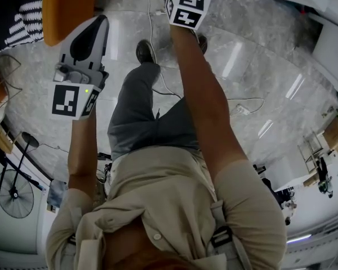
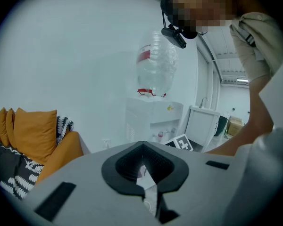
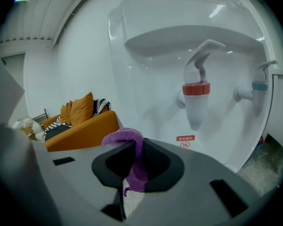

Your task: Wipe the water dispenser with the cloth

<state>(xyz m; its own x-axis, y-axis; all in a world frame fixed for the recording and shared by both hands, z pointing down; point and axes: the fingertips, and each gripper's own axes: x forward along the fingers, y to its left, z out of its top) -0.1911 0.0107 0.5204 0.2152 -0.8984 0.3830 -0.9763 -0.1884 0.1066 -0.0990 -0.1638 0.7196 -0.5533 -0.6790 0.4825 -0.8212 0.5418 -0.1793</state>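
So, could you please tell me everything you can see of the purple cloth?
The cloth is purple and looks soft and fuzzy. The right gripper pinches it between its jaws. A bunched fold bulges above the jaws, and a short end with a loose thread hangs below them. It is held up in front of the white water dispenser, lower than the red tap. Whether it touches the dispenser cannot be told.

Purple cloth [image 3: 132, 140] clamped in jaws near white water dispenser [image 3: 155, 79], seemingly apart.
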